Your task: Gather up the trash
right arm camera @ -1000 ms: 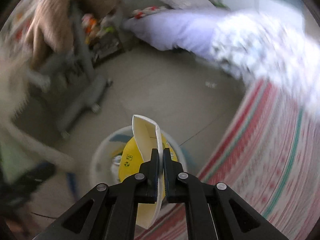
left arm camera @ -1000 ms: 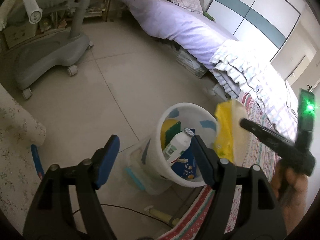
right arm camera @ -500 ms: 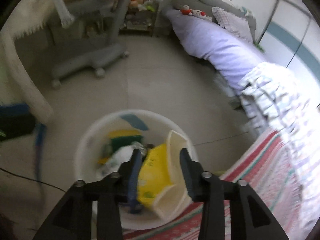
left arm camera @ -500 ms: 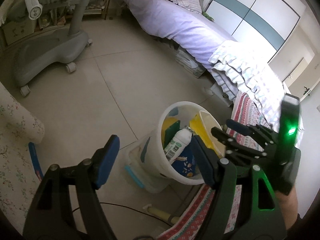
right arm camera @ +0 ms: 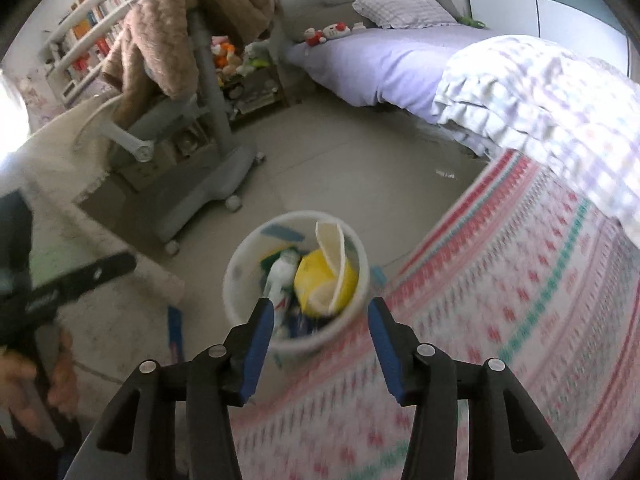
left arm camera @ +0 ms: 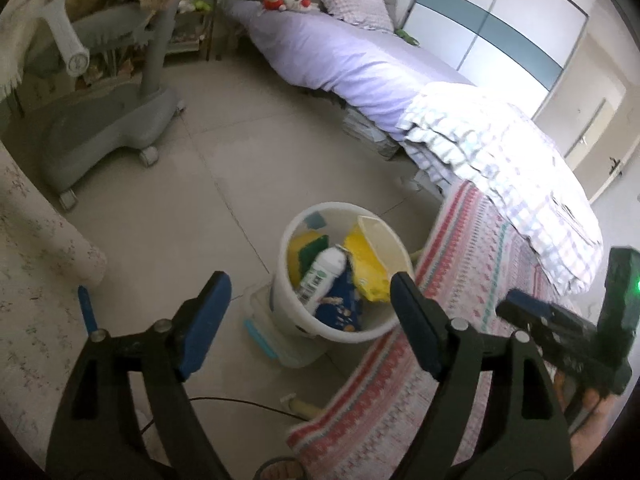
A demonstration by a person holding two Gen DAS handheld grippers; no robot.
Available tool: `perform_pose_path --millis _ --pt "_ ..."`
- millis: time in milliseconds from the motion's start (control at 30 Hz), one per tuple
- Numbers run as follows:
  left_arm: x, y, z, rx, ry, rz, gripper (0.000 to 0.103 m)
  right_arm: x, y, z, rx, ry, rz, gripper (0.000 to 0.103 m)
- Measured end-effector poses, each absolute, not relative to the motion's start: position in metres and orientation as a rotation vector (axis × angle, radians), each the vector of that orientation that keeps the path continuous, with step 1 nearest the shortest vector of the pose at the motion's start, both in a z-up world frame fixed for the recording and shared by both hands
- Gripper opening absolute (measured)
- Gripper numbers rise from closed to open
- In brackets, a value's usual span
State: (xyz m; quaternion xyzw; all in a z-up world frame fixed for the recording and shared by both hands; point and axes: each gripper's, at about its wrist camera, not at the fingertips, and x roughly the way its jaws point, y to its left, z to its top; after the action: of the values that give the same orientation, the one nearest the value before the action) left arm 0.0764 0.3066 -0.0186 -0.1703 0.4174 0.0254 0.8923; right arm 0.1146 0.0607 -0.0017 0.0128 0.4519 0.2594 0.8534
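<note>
A white bin (left arm camera: 294, 236) (right arm camera: 236, 276) stands on the floor at the rug's edge. Inside lie a yellow carton (left arm camera: 370, 260) (right arm camera: 326, 276), a white bottle (left arm camera: 322, 276) (right arm camera: 280, 274) and a blue packet (left arm camera: 338, 312). My left gripper (left arm camera: 310, 316) hangs above and in front of the bin, its jaws opening with nothing between them. My right gripper (right arm camera: 320, 340) is pulled back above the bin's near rim, its jaws also opening and empty. The right gripper (left arm camera: 560, 344) shows at the right edge of the left wrist view.
A striped rug (right arm camera: 500, 300) lies to the right of the bin. A bed (left arm camera: 352, 68) with a checked blanket (right arm camera: 552, 100) runs behind it. A grey wheeled chair (left arm camera: 112, 128) stands at the left. A clear container (left arm camera: 272, 336) sits against the bin. A cable (left arm camera: 240, 402) crosses the floor.
My right gripper opened and let the yellow carton drop into the bin, then drew back and up. My left gripper rose and pulled away, so the bin looks smaller.
</note>
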Motion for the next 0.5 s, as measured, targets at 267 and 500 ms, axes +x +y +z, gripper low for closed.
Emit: perform_pose_path --millis 267,500 --pt "0.038 0.259 0.036 -0.286 0.862 0.083 0.085 0.025 -0.001 0.037 0.102 0.941 0.595 0.065" --pt "-0.004 0.21 0.049 -0.198 0.809 0.127 0.096 -0.023 -0.03 0.044 0.099 0.813 0.562 0.08"
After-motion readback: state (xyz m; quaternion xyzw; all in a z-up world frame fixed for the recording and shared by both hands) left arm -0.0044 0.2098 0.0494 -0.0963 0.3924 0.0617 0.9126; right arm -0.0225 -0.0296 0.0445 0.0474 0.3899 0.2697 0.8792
